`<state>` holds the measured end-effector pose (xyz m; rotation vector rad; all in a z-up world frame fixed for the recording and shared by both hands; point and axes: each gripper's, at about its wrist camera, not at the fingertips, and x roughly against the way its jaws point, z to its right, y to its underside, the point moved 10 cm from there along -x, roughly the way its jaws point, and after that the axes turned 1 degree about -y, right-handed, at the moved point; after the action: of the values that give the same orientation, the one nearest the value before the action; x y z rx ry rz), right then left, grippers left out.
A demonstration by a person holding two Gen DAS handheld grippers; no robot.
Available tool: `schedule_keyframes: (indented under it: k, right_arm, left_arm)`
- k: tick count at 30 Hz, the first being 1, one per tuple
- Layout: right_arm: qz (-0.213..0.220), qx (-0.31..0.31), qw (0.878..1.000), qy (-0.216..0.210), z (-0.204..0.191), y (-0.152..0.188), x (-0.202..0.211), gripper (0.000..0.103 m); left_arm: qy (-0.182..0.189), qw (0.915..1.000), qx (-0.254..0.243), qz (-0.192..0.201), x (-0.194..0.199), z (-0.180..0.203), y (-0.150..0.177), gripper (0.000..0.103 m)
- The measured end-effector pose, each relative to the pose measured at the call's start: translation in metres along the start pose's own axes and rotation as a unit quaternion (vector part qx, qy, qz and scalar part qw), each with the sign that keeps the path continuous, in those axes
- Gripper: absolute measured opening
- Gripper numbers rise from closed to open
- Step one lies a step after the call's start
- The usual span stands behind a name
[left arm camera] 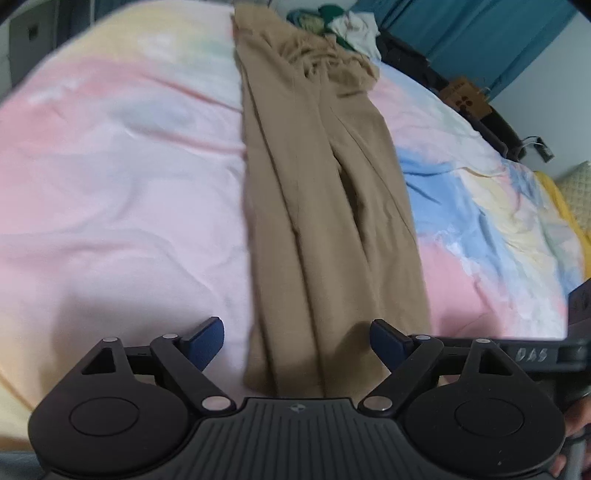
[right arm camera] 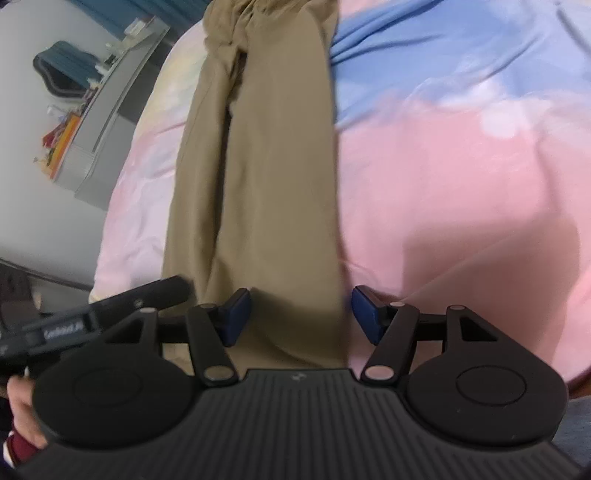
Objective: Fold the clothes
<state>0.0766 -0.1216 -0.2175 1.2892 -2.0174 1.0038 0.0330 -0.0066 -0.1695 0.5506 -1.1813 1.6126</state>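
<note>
Pastel bedsheet (left arm camera: 110,184) carries tan trousers (left arm camera: 325,206); left tool (left arm camera: 297,341) and right tool (right arm camera: 300,315) hover spread above their hem.

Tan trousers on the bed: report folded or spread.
Partly folded: the tan trousers lie lengthwise, one leg stacked on the other, full length, waistband bunched at the far end.

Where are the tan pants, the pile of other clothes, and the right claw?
tan pants (left arm camera: 317,192), left wrist view, middle of the legs.
pile of clothes (left arm camera: 343,26), left wrist view, white and green heap.
right claw (right arm camera: 299,317), right wrist view, between the open blue fingertips.
</note>
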Motion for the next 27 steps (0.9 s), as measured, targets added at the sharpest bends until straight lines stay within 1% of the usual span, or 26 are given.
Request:
schedule_keyframes:
  k: [1,2,3,4,5,6,7,9,11,14,16,19,21,23,24,25,27]
  right_arm:
    - [-0.006,0.007,1.0,-0.005,-0.005,0.003,-0.002,0.064]
    - [-0.011,0.017,1.0,-0.006,-0.009,0.007,-0.003,0.063]
    - [-0.011,0.036,0.999,0.002,-0.013,0.01,-0.003,0.056]
    - [-0.011,0.055,0.998,0.01,-0.017,0.014,-0.002,0.051]
    - [-0.013,0.073,0.997,0.014,-0.022,0.017,-0.002,0.038]
    - [-0.011,0.089,0.996,0.019,-0.026,0.02,-0.001,0.023]
    - [-0.01,0.104,0.994,0.023,-0.03,0.023,0.0,0.019]
    - [0.003,0.123,0.992,0.022,-0.04,0.023,0.008,0.014]
    - [0.023,0.128,0.991,0.011,-0.046,0.018,0.023,0.013]
    - [0.071,0.129,0.989,-0.004,-0.053,0.006,0.059,0.013]
    - [0.112,0.145,0.983,-0.011,-0.065,-0.006,0.09,0.013]
    - [0.152,0.144,0.977,-0.048,-0.087,-0.019,0.134,0.013]
    - [0.179,0.146,0.97,-0.072,-0.103,-0.027,0.165,0.013]
    - [0.201,0.163,0.962,-0.082,-0.115,-0.028,0.19,0.013]
    - [0.209,0.174,0.959,-0.084,-0.118,-0.023,0.201,0.013]
    - [0.216,0.183,0.955,-0.087,-0.12,-0.017,0.211,0.013]
    - [0.217,0.197,0.952,-0.091,-0.121,0.004,0.219,0.013]
  left_arm:
    - [0.01,0.9999,0.001,-0.008,-0.002,0.001,0.002,0.073]
    - [0.013,0.9998,0.001,-0.013,-0.004,0.002,0.004,0.066]
    - [0.004,0.9999,-0.001,-0.012,-0.003,0.001,0.006,0.054]
    - [0.002,0.9999,-0.006,-0.012,-0.002,0.002,0.009,0.045]
    - [0.003,0.9998,-0.014,-0.012,0.0,0.004,0.011,0.041]
    - [0.0,0.9997,-0.023,-0.01,0.002,0.006,0.013,0.031]
    - [-0.002,0.9995,-0.031,-0.007,0.004,0.008,0.016,0.022]
    - [0.004,0.9995,-0.031,0.008,0.015,0.01,0.015,0.01]
    - [0.018,0.9992,-0.022,0.029,0.031,0.012,0.01,0.008]
    - [0.066,0.9954,-0.002,0.069,0.072,0.019,-0.004,0.007]
    - [0.097,0.991,0.01,0.092,0.102,0.026,-0.016,0.007]
    - [0.131,0.9833,0.015,0.125,0.148,0.042,-0.034,0.006]
    - [0.145,0.9786,0.005,0.146,0.176,0.057,-0.038,0.006]
    - [0.158,0.9746,-0.006,0.158,0.2,0.07,-0.034,0.006]
    - [0.164,0.9731,-0.011,0.162,0.21,0.075,-0.029,0.007]
    - [0.165,0.9725,-0.018,0.163,0.218,0.079,-0.021,0.007]
    - [0.156,0.9737,-0.033,0.163,0.225,0.083,0.003,0.007]
